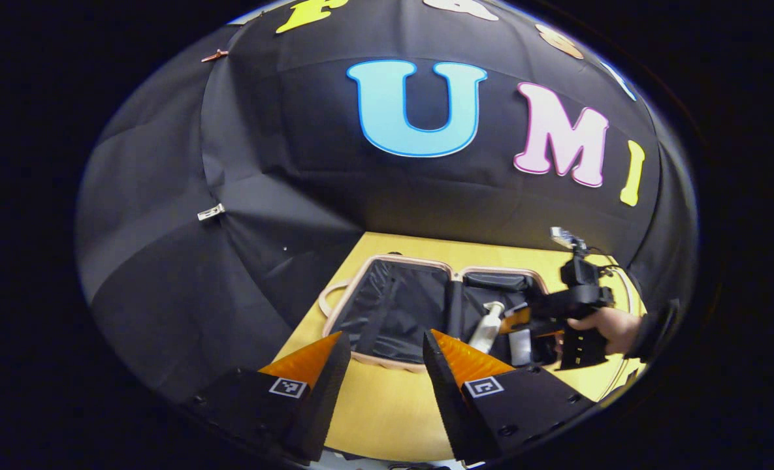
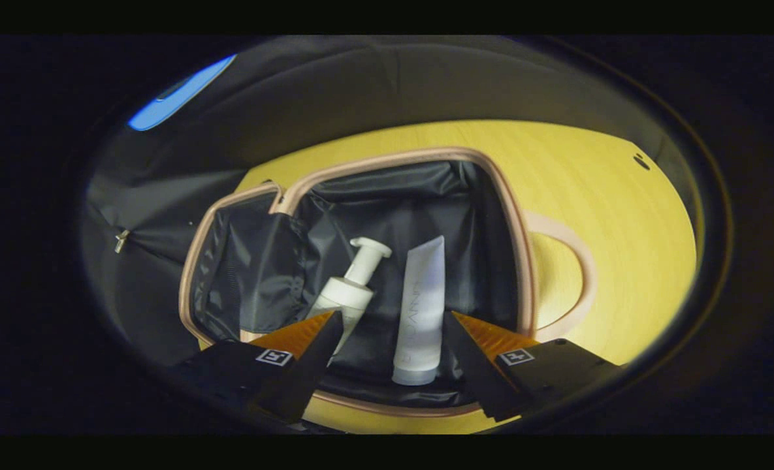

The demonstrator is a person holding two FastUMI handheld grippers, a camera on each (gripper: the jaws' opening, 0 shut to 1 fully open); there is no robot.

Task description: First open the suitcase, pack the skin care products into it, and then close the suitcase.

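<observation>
The suitcase (image 1: 400, 260) lies open on the yellow table (image 1: 387, 405), pink-rimmed with black lining. In the right gripper view, a white pump bottle (image 2: 351, 287) and a pale tube (image 2: 419, 313) lie side by side in the nearer half of the suitcase (image 2: 393, 158). My right gripper (image 2: 393, 329) hovers open just above them, its fingers apart on either side of the tube and touching nothing. The left gripper view shows the bottle (image 1: 488, 326) and the right gripper (image 1: 520, 323), held by a hand (image 1: 612, 326). My left gripper (image 1: 387, 336) is open and empty, near the suitcase's front edge.
A pink carry handle (image 2: 582, 274) sticks out of the suitcase's side onto the table (image 2: 589, 176). The booth's black cloth wall (image 1: 262, 196) stands close behind the suitcase. The other half of the suitcase (image 1: 393, 307) holds just black lining with straps.
</observation>
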